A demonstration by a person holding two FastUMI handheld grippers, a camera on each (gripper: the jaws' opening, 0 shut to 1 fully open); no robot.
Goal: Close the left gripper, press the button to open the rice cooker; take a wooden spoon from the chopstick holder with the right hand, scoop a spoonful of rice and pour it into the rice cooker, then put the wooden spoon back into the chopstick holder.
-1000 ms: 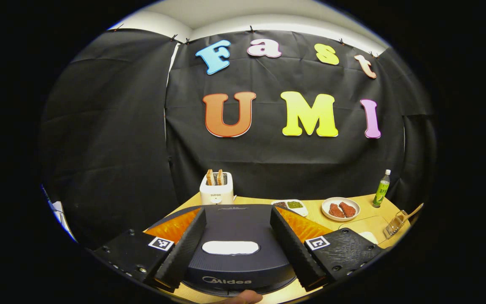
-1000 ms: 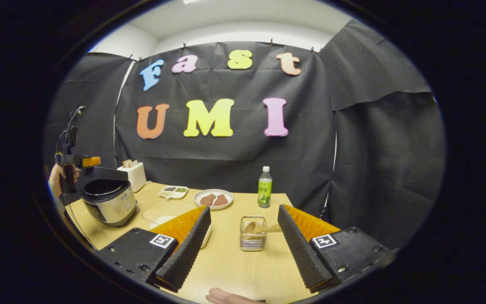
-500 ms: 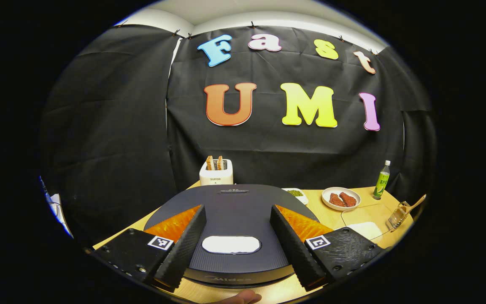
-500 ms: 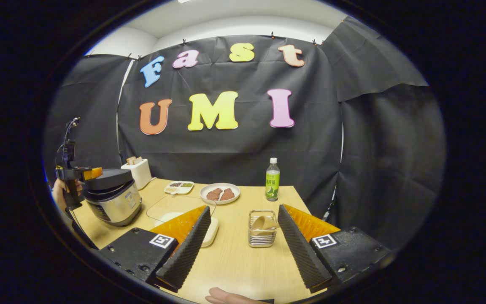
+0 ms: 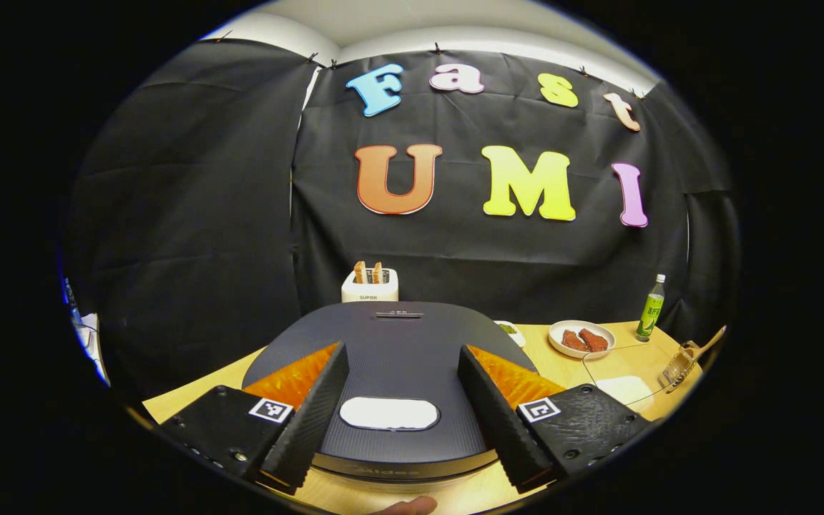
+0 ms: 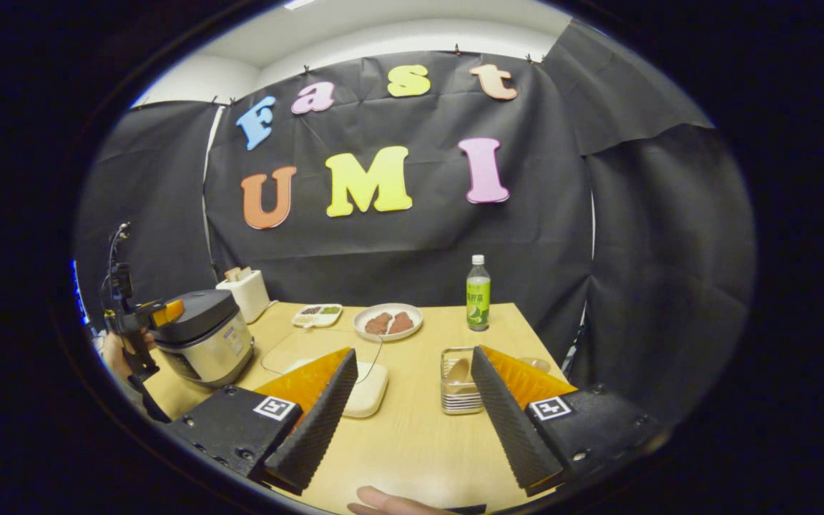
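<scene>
Hovering over rice cooker [image 5: 390, 357], claw [image 5: 398, 408] parted

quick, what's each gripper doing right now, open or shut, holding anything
Left gripper: open, empty, fingers spread over the rice cooker lid.
Right gripper: open, empty, near the chopstick holder.

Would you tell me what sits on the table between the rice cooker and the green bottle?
In the right gripper view, a divided dish and a plate of meat lie between the rice cooker and the bottle.
</scene>
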